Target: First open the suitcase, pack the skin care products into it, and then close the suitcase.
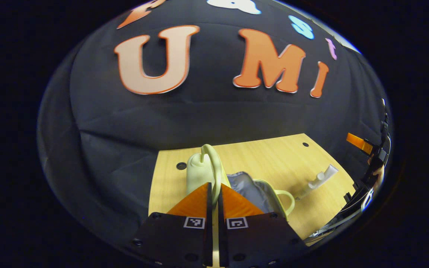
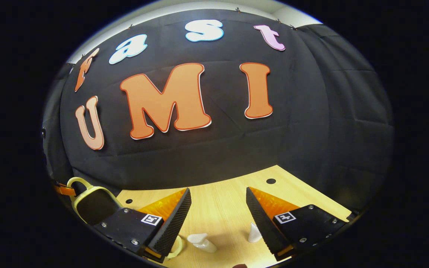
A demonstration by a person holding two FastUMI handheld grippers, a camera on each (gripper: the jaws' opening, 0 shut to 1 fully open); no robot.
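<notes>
Just below the right gripper (image 2: 218,208), between its wide-spread, empty fingers, a white pump bottle (image 2: 201,242) lies on its side on the wooden table (image 2: 218,193), its long axis running roughly crosswise to the fingers; this gripper is the nearer one. The bottle looks hard, smooth plastic. Off to the gripper's left stands the suitcase (image 2: 91,201), pale green. The left gripper (image 1: 214,190) is pinched on the handle (image 1: 214,163) of the raised lid; grey lining (image 1: 246,186) shows inside.
</notes>
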